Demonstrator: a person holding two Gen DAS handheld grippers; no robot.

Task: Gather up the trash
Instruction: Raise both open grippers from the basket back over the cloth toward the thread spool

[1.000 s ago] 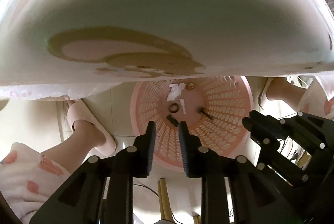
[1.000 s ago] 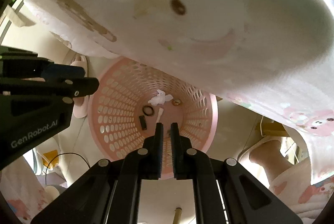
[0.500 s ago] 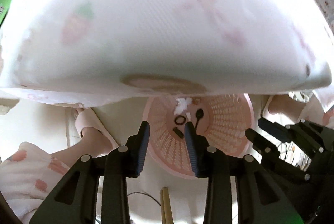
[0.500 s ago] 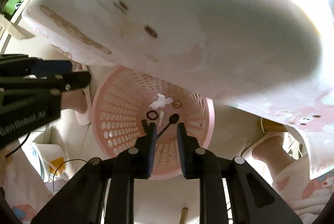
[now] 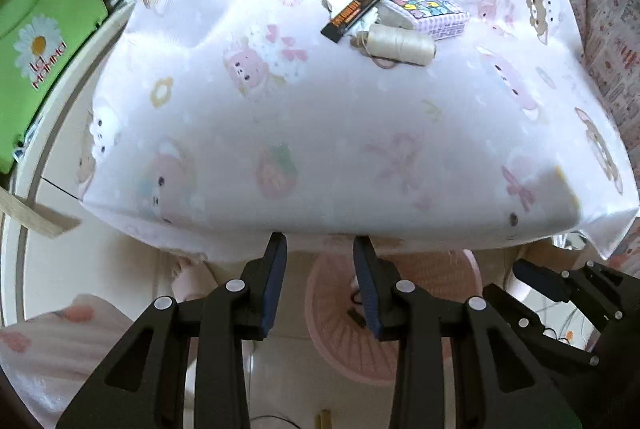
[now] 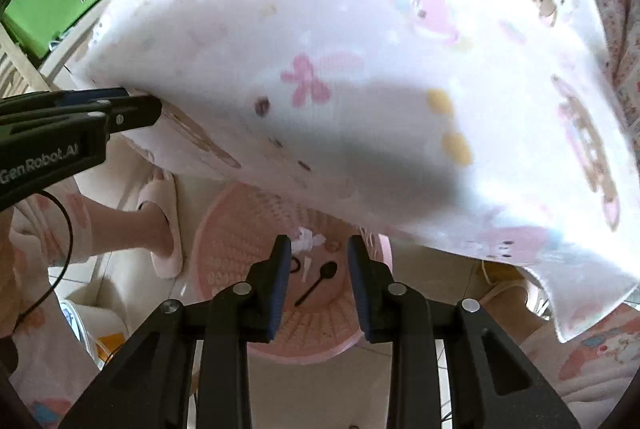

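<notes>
My right gripper point(image 6: 316, 249) has just been opening, jaws apart and empty above the pink basket point(image 6: 224, 229). My left gripper point(image 5: 318, 249) stands apart too, holding nothing.

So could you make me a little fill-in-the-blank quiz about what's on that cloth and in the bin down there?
1. The perforated basket on the floor is ____ in colour.
2. In the basket lies a small black ____, beside a white scrap.
3. On the patterned cloth, the cream spool of thread lies next to a black wrapper and a small lilac ____.
4. The storage box at the far left is ____.

Missing words: pink; spoon; box; green
</notes>
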